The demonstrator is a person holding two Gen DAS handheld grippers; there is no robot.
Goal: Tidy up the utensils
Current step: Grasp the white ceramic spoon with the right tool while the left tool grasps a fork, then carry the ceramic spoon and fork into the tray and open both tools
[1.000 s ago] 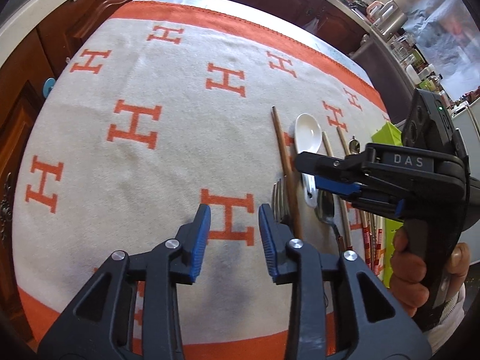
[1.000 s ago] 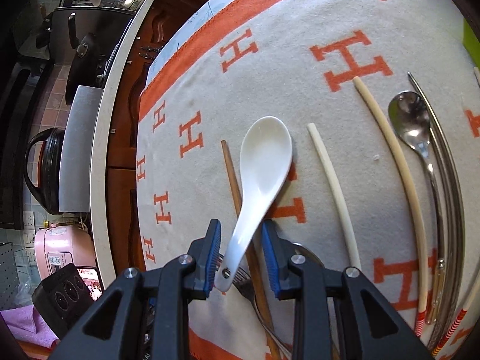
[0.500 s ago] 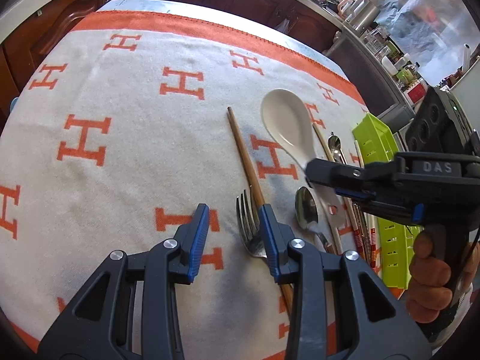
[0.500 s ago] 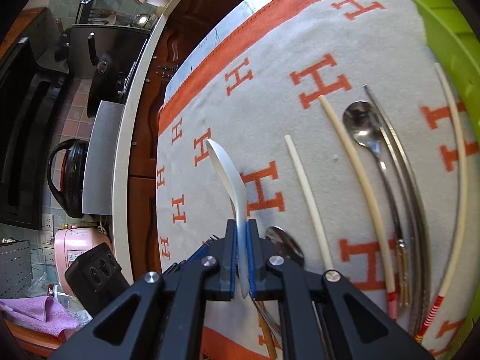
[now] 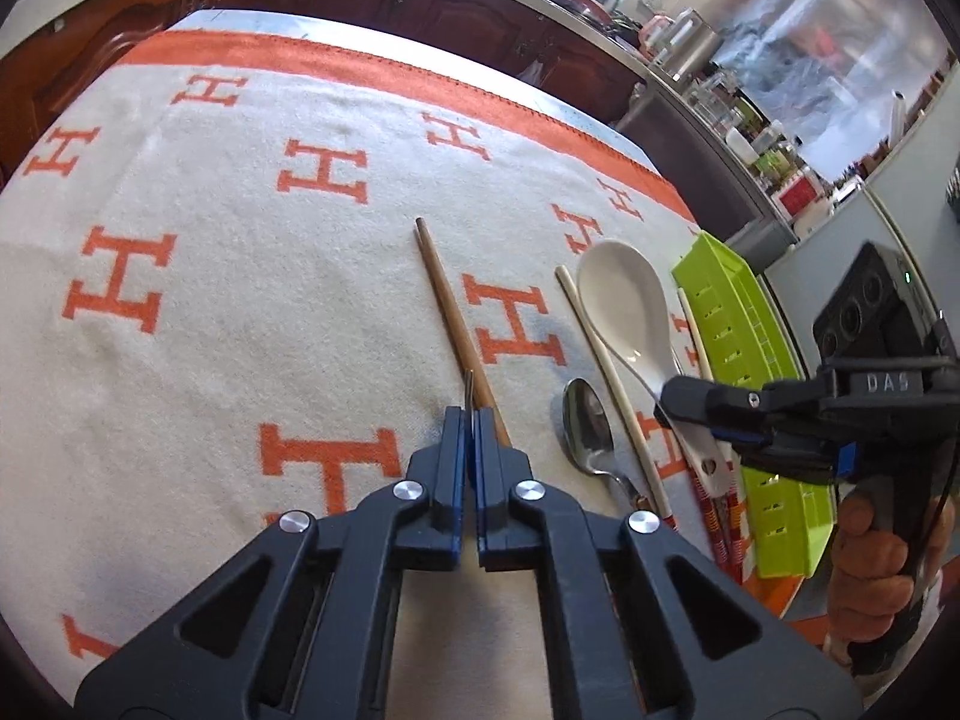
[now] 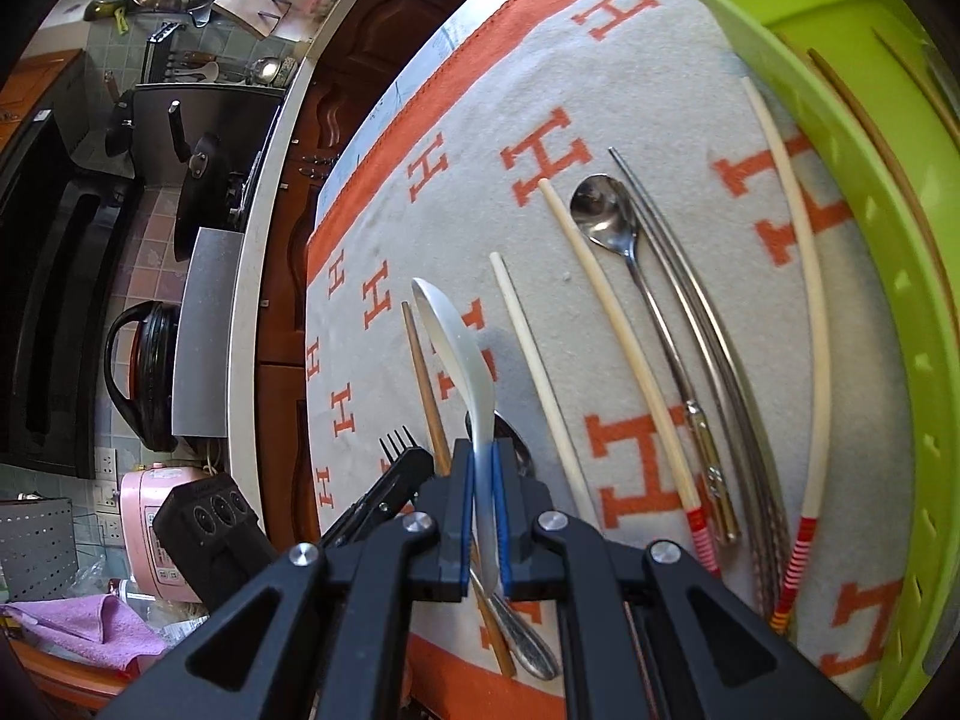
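On the white blanket with orange H marks, my left gripper has its jaws closing, pads pressed on a metal fork seen edge-on; its tines stick out in the right wrist view. A brown chopstick lies just right of it. My right gripper is shut on the handle of a white ceramic spoon, held above the cloth with its bowl tipped up. The green tray stands to the right.
Cream chopsticks, metal chopsticks and two metal spoons lie in a row on the cloth. Brown chopsticks lie in the tray. A hand holds the right gripper. Kitchen counter and appliances lie beyond the table edge.
The left gripper moved forward and down and closed on the fork. The right gripper closed on the white spoon, lifted it and carried it right, closer to the green tray.
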